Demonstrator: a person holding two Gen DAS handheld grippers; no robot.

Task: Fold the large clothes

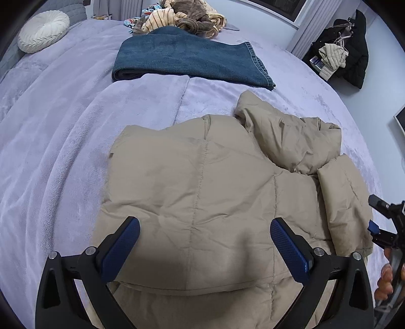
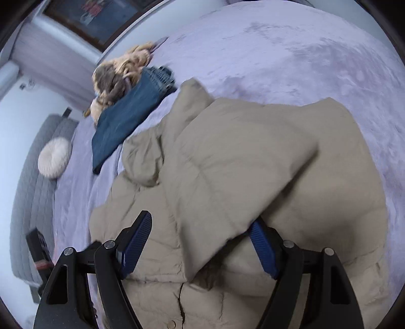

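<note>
A beige puffer jacket point(image 1: 215, 177) lies spread on the lilac bed cover point(image 1: 50, 151), with a sleeve or flap bunched up at its far right. My left gripper point(image 1: 205, 224) hovers open just above the jacket's near part, and the fabric does not touch its blue pads. In the right wrist view a loose flap of the same jacket point(image 2: 240, 151) hangs between the jaws of my right gripper point(image 2: 201, 220) and covers the tip of the right pad point(image 2: 264, 253). The jaws stand wide and do not pinch it. The right gripper also shows at the left view's right edge point(image 1: 384, 222), held by a hand point(image 1: 384, 281).
Folded blue jeans point(image 1: 187, 58) lie beyond the jacket, with a heap of striped and brown clothes point(image 1: 182, 17) behind them. A round white cushion point(image 1: 43, 30) sits at the far left by the headboard. Dark coats point(image 1: 351, 55) hang off the bed's right side.
</note>
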